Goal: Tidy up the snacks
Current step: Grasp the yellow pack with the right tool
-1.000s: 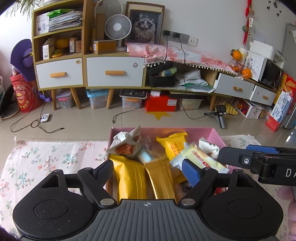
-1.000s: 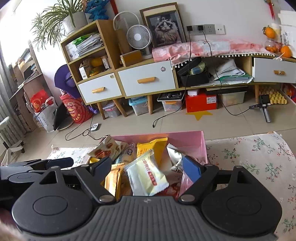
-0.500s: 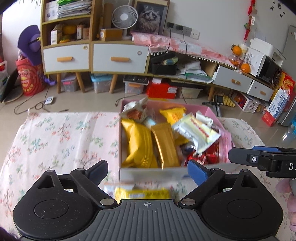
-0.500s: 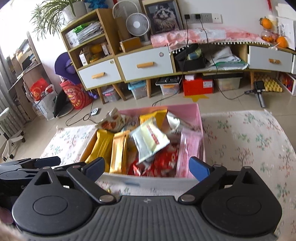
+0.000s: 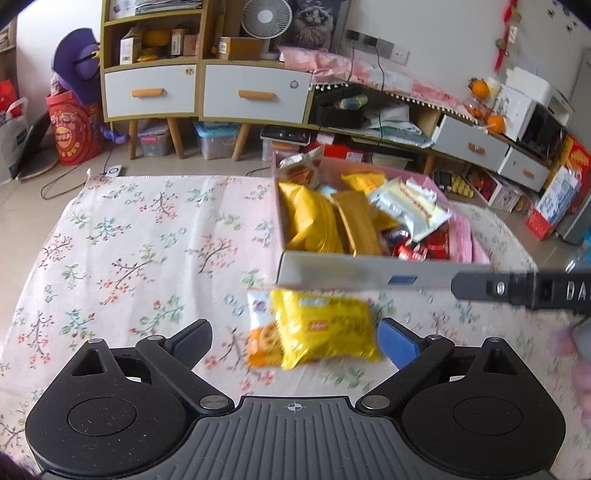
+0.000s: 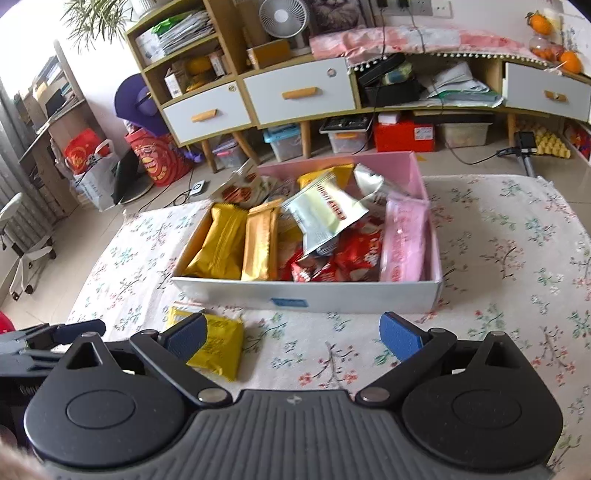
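A pink-and-white box (image 5: 369,275) stands on the floral cloth, packed with yellow, gold, pale, red and pink snack packets. A yellow packet (image 5: 325,332) lies flat on the cloth just in front of the box, partly over an orange-and-white packet (image 5: 258,334). My left gripper (image 5: 295,332) hovers near them, its jaws opening; the yellow packet lies between the fingers, untouched. My right gripper (image 6: 293,328) faces the box (image 6: 306,293), jaws opening and empty. The yellow packet (image 6: 221,343) sits beside its left finger (image 6: 188,334).
The floral cloth (image 6: 498,258) extends bare to the right and to the left of the box. Behind the table stand a low cabinet with white drawers (image 5: 255,96), a fan (image 5: 264,16) and floor clutter. The other gripper's arm (image 5: 517,291) crosses at the right.
Both grippers have drawn back from over the box toward the table's near side and their jaws have widened. The loose yellow packet in front of the box has come into view.
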`<state>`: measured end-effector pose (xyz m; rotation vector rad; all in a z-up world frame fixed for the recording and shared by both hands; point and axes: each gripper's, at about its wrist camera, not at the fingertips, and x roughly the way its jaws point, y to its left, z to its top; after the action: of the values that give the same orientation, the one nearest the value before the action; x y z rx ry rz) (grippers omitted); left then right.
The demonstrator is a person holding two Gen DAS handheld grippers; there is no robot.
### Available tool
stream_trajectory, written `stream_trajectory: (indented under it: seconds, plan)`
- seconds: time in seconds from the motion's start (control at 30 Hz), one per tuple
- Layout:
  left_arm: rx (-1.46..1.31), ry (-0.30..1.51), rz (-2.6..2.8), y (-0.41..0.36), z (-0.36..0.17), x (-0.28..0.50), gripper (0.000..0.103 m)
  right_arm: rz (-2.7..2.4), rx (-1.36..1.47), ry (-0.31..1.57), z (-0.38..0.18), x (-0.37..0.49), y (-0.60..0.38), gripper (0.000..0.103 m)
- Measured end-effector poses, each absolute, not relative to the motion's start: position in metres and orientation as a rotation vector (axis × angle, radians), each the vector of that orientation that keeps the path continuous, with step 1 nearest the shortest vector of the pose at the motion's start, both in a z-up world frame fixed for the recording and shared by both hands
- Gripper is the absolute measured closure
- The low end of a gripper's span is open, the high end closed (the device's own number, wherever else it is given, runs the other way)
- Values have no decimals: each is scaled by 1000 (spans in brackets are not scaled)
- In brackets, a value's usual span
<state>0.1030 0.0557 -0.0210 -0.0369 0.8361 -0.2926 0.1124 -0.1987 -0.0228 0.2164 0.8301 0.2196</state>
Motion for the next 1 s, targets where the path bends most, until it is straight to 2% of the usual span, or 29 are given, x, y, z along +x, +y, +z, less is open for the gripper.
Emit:
stream_trajectory:
  seconds: [0.43,0.83,0.9,0.97,1.0]
  plan:
    - [76,864,-332,70,-51,97,5,316,298,959,-46,135,-149,2]
    - [95,900,-343,77,-67,101,5,306,256,1026,-68,152,-112,4]
    - [92,905,-341,77,-68,102,5,297,238,1005,-68,150,-107,10]
    - [85,908,-345,77,-69,103,5,286,215,989,-66,148,-104,25]
    - [81,909,-350,76,-70,104,5,288,201,984,-66,148,-103,27]
